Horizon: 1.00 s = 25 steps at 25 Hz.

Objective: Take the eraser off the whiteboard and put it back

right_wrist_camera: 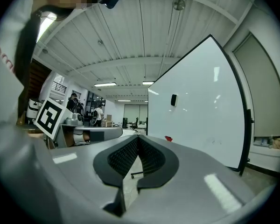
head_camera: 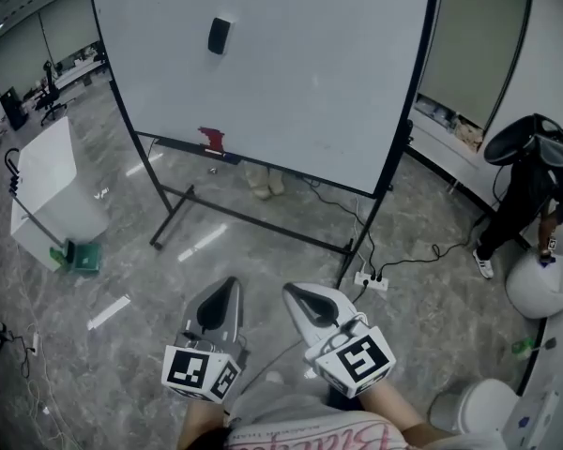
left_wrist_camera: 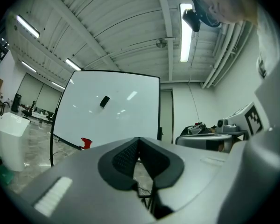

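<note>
A black eraser (head_camera: 219,35) sticks high on the left part of the whiteboard (head_camera: 310,82), which stands on a wheeled frame across the floor from me. A small red object (head_camera: 211,139) sits on the board's bottom rail. My left gripper (head_camera: 231,284) and right gripper (head_camera: 291,292) are side by side low in the head view, pointing level toward the board and well short of it. Both are shut with nothing in them. The left gripper view shows its gripper (left_wrist_camera: 139,141) with the eraser (left_wrist_camera: 104,101) far off. The right gripper (right_wrist_camera: 137,139) has the eraser (right_wrist_camera: 173,100) to its right.
The board's black stand leg (head_camera: 174,218) reaches out over the floor. A power strip (head_camera: 371,279) with cables lies by the right leg. A white box (head_camera: 52,190) and a green item (head_camera: 80,256) stand at left. A person (head_camera: 530,186) and white bins (head_camera: 540,284) are at right.
</note>
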Available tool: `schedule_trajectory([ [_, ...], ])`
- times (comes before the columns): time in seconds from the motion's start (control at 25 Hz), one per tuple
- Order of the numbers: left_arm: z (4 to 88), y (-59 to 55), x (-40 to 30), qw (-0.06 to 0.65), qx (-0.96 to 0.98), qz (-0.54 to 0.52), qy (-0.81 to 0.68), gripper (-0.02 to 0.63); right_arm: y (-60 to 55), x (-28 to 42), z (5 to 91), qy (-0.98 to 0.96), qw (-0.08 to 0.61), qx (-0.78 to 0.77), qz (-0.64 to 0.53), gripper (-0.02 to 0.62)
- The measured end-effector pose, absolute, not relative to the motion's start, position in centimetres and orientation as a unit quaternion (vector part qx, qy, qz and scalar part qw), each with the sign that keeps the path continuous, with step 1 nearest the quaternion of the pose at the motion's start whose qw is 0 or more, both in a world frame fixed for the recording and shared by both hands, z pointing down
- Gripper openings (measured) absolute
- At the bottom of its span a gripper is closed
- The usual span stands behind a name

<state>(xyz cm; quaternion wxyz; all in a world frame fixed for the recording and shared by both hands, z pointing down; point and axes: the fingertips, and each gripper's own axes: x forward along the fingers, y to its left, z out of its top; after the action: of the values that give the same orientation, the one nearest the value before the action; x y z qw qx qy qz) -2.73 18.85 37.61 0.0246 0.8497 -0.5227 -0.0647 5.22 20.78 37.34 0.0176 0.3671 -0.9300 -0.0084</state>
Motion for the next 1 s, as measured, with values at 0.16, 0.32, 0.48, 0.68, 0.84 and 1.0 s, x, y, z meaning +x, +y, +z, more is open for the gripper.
schedule_trajectory([
  [0.16,36.2,15.4,-4.3,0.001,0.85,-0.07,-0.521,-0.002,18.4,4.3,37.1,-0.927,0.016,0.375,-0.007,0.002],
  [0.32,35.5,13.0,-5.0,-0.005,0.854,-0.074,-0.514,-0.002,15.9,4.1,36.7,-0.923,0.017,0.385,-0.006,0.002],
  [0.48,35.7,10.8,-5.8,-0.006,0.852,-0.075,-0.519,-0.002,12.9,4.1,36.7,-0.917,0.023,0.397,-0.003,0.002],
  [0.68,35.7,7.4,-7.2,-0.014,0.843,-0.071,-0.532,-0.002,9.3,3.1,37.6,-0.918,0.019,0.395,0.016,0.002],
  [0.84,35.5,3.3,-7.7,-0.025,0.846,-0.063,-0.53,-0.002,5.7,1.5,37.2,-0.928,0.009,0.372,0.008,0.002],
  [1.0,34.7,-1.4,-7.4,-0.045,0.852,-0.06,-0.517,-0.002,1.4,0.5,36.4,-0.933,0.007,0.36,-0.002,0.002],
])
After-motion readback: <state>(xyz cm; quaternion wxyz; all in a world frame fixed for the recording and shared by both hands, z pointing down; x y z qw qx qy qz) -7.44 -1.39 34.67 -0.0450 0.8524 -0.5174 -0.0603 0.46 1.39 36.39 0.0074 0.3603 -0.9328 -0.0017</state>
